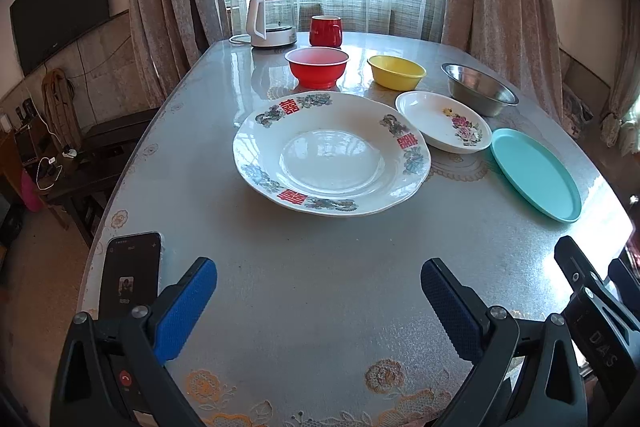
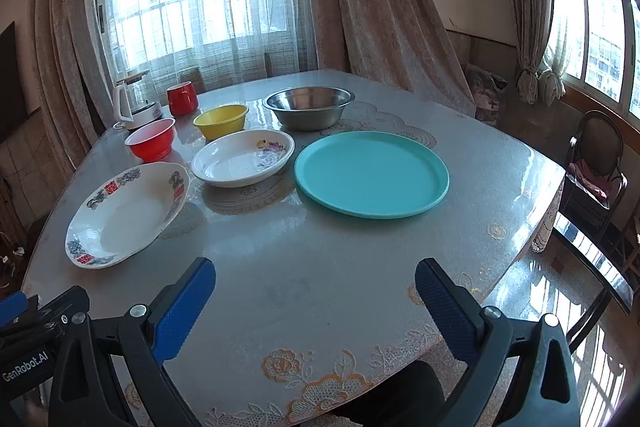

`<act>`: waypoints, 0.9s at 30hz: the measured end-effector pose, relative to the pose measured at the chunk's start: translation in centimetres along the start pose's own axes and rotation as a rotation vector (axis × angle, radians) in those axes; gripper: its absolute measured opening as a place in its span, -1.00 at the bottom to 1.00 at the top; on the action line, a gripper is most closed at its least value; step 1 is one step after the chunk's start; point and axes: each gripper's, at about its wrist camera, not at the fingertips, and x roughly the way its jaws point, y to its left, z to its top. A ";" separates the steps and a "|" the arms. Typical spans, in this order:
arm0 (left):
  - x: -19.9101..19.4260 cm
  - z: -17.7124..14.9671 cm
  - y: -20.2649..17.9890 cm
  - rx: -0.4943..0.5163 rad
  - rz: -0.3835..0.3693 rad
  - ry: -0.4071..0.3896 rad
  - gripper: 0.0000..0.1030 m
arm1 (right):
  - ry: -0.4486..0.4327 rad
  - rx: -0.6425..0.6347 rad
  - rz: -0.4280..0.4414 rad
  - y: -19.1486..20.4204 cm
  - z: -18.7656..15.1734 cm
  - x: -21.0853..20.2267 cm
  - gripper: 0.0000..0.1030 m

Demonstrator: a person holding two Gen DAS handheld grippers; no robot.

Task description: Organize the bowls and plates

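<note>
A large white plate with red characters [image 1: 332,155] [image 2: 128,211] lies mid-table. Beside it to the right sit a small flowered white plate [image 1: 442,121] [image 2: 242,163] and a teal plate [image 1: 536,175] [image 2: 370,173]. Behind them stand a red bowl [image 1: 317,66] [image 2: 152,139], a yellow bowl [image 1: 396,71] [image 2: 221,121] and a steel bowl [image 1: 478,89] [image 2: 309,107]. My left gripper [image 1: 318,277] hovers open above the near table edge, short of the large plate. My right gripper [image 2: 314,277] is open too, nothing between its blue fingers, short of the teal plate.
A white kettle [image 1: 270,21] [image 2: 132,99] and a red mug [image 1: 325,31] [image 2: 182,99] stand at the far end. A phone [image 1: 128,275] lies at the near left corner. The table [image 1: 304,327] drops off to the right, where a chair [image 2: 596,163] stands.
</note>
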 end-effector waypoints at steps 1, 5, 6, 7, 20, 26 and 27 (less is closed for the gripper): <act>0.0 0.0 0.0 0.000 -0.001 -0.002 1.00 | 0.003 0.000 0.001 0.0 0.0 0.1 0.98; -0.1 0.1 -0.1 0.005 0.001 -0.005 1.00 | 0.002 -0.006 0.003 0.2 0.0 0.1 0.98; -0.1 0.1 -0.1 0.007 0.001 -0.006 0.99 | 0.001 -0.007 0.003 0.2 0.1 0.1 0.98; 0.0 0.1 -0.1 0.008 0.003 -0.005 0.99 | -0.001 -0.007 0.003 0.2 0.1 0.1 0.98; 0.1 0.0 -0.3 0.009 0.005 -0.003 1.00 | 0.009 -0.007 0.003 -0.1 0.0 0.0 0.98; 0.2 0.0 -0.4 0.016 0.001 -0.002 0.99 | 0.005 -0.009 0.002 0.0 0.1 0.0 0.98; 0.2 0.0 -0.4 0.015 0.001 -0.002 1.00 | 0.005 -0.010 0.001 0.1 0.1 0.1 0.98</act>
